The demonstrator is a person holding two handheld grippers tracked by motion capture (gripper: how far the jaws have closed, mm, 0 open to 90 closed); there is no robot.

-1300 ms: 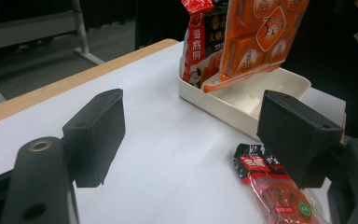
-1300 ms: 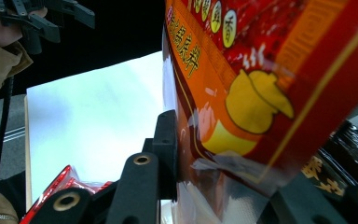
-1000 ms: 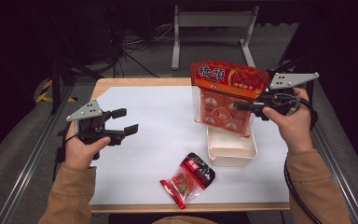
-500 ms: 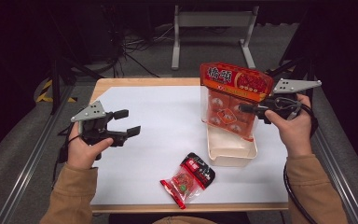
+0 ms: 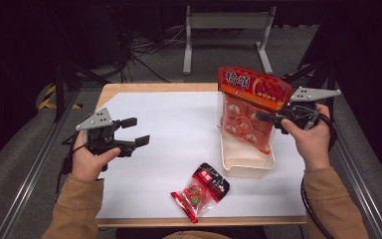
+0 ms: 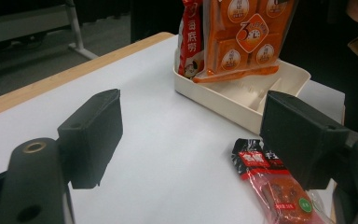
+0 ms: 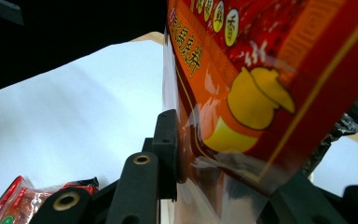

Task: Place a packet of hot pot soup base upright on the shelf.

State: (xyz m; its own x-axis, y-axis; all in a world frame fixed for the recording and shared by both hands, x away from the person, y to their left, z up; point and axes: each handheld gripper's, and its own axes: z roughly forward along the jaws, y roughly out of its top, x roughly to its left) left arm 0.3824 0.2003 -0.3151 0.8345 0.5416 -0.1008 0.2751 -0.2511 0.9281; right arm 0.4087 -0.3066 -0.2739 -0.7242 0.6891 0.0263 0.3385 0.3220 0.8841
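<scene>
Two packs, one tray: snack-packing job at a white-topped table [image 5: 169, 124], seen from above & along both grippers.
Big bag [image 5: 251, 107]: orange-red pouch w/ clear window, small wrapped pieces inside; held upright, bottom edge in the tray, top leaning slightly away from the person.
Tray [image 5: 246, 167]: cream plastic, shallow, right-centre of table; a second pack [image 6: 189, 39] stands in it beside the bag, per left gripper view.
Right gripper [image 5: 263, 118]: jaws narrow, clamped on the bag's side edge approx. mid-height; right gripper view shows film pinched between the pads [image 7: 168, 154].
Left gripper [image 5: 132, 132]: jaws wide, nothing between them, hovering over the table's left side, well apart from tray.
Small pack [image 5: 201, 191]: red-black sachet, flat on table near front edge, just in front of tray, not touching it.
Handling, bag: prob. light-to-medium; film is soft & glossy, so likely slippery and will flop if gripped at one corner. Contents look loose, may shift.
Best hold, bag: sealed side seam or printed top band, where film is doubled & stiffer; avoid squeezing the window.
Handling, small pack: light, crinkly, thin; take by the end seal or across its width.
Risk: bag may tip over once let go unless it leans on the tray wall.
</scene>
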